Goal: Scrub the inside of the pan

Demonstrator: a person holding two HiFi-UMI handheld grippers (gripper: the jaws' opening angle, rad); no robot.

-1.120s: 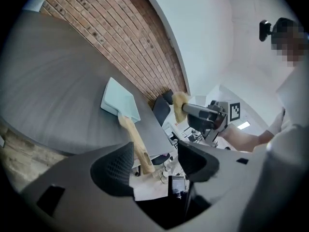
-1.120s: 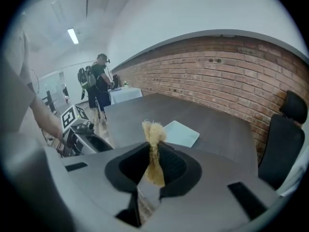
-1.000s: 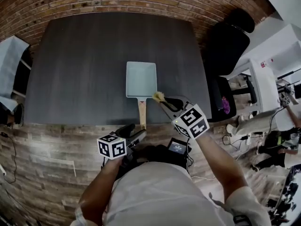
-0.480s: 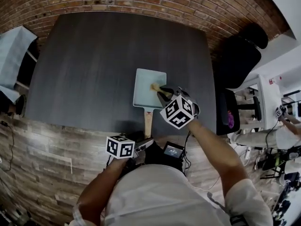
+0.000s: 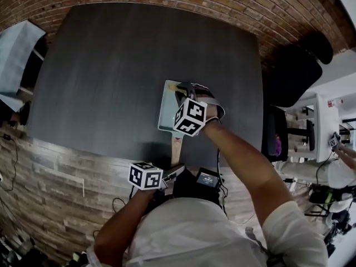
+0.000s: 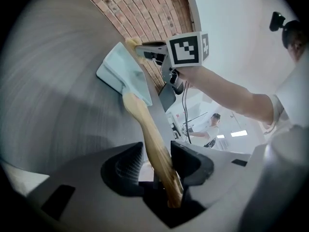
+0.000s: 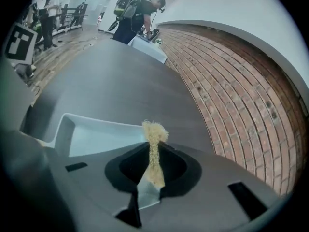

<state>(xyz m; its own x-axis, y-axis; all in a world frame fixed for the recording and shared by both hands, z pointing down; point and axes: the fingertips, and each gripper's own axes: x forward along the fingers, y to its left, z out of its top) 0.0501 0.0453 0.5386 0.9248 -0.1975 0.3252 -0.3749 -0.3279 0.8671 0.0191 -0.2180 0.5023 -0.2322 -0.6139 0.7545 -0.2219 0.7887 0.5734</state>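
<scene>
One pan (image 5: 168,108): left hand-held gripper (image 6: 157,162) closing round its wooden handle (image 6: 144,123), right hand-held gripper (image 7: 153,167) clenching one scrubber (image 7: 154,131).

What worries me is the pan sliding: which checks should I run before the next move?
1. Left gripper clamped on the wooden handle: not ok; the handle is between the jaws, which are closing, with one pad not touching.
2. Right gripper holds the scrubber: ok, shut on it.
3. Scrubber over the pan: ok.
4. Scrubber touching the pan's floor: cannot tell.
5. Pan flat on the table: ok.
</scene>
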